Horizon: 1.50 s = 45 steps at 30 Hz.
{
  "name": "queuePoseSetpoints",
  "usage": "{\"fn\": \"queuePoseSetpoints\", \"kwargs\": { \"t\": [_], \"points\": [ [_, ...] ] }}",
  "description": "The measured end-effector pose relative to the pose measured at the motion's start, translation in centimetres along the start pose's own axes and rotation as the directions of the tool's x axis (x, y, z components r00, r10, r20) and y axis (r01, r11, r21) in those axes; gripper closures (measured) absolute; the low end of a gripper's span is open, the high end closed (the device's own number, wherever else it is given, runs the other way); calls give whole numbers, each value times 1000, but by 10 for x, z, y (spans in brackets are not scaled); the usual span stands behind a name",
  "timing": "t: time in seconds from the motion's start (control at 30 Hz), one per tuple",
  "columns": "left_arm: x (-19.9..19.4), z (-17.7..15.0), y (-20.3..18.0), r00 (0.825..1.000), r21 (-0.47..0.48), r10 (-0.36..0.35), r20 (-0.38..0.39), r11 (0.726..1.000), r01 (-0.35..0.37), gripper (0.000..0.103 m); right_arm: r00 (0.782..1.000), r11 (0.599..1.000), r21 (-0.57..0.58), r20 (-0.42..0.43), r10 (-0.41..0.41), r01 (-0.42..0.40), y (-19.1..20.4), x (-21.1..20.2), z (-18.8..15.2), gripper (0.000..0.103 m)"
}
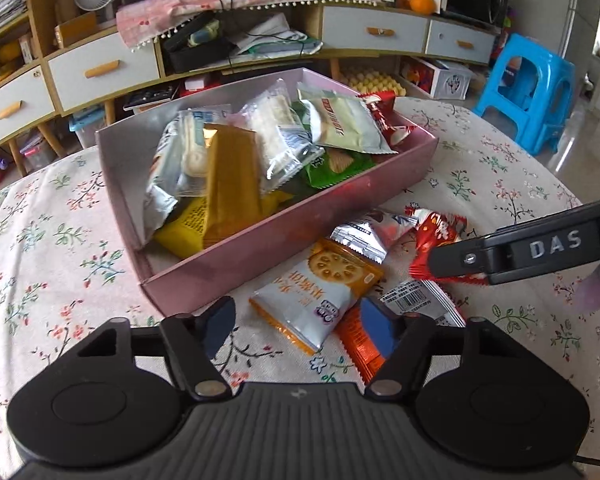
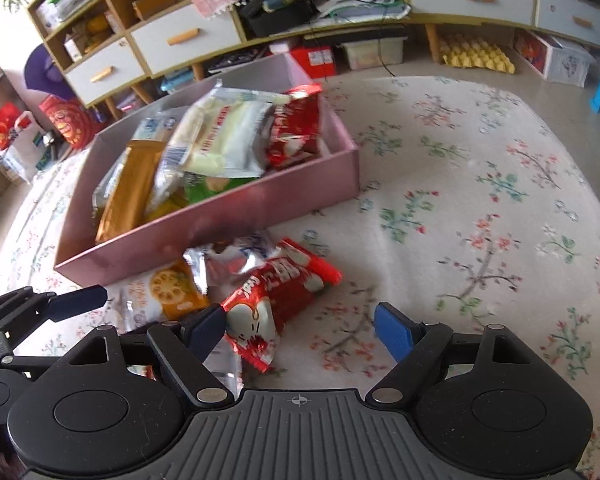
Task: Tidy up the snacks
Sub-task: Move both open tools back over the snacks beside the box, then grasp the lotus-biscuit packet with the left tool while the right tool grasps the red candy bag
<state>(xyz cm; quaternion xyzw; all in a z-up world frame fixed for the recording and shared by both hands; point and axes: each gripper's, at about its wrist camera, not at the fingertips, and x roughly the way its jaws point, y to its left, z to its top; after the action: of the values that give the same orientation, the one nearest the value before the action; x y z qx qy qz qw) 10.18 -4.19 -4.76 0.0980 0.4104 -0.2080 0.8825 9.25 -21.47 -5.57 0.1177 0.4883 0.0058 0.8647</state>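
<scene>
Left wrist view: orange packet half hidden under biscuit packet; both grippers' jaws gape, empty.

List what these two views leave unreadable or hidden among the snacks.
- Left wrist view: the orange packet is mostly covered by the cracker packet and the left tongs.
- Left wrist view: the red packet is partly hidden behind the right tongs' finger.
- Right wrist view: print on packets in the pink box is blurred.
- Both views: lower packets in the box are buried.
</scene>
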Motion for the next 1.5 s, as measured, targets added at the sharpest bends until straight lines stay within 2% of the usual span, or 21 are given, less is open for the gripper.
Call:
{"fn": "queuePoseSetpoints", "kwargs": {
  "t": [0.2,0.37,0.5,0.73,0.83,0.97,1.07,1.27,1.4,1.5],
  "points": [
    [4,2,-1,1000,3,-1,1,1000,1,45,999,996,78,-35,-37,40,-25,-4,4,19],
    [6,2,0,1000,-6,-25,8,1000,25,50,999,991,136,-43,19,-13,-35,-12,6,19],
    [5,1,-3,1000,-5,-22,6,1000,22,52,999,991,131,-34,40,-35,-34,-16,7,20],
    [-7,-5,1,996,-54,72,-51,996,-75,52,998,987,153,-35,56,-50,-36,-16,12,20],
    [-15,-10,7,993,-70,81,-80,994,-87,52,996,983,166,-36,83,-76,-37,-20,13,20],
    [-25,-17,14,995,-56,43,-90,997,-48,49,994,979,174,-16,107,-103,-37,-24,15,20],
    [-27,-21,17,997,-22,25,-68,999,-26,36,994,977,182,13,112,-113,-36,-20,17,20],
    [-18,-18,10,1000,57,7,-11,998,-6,35,986,978,143,82,142,-152,-29,-8,17,21],
    [-9,-18,2,1000,148,3,-4,989,-2,38,986,987,74,104,134,-142,-22,-2,13,34],
    [-9,-18,4,1000,138,-11,-4,990,12,38,987,990,40,91,130,-134,-18,3,8,48]
  ]
}}
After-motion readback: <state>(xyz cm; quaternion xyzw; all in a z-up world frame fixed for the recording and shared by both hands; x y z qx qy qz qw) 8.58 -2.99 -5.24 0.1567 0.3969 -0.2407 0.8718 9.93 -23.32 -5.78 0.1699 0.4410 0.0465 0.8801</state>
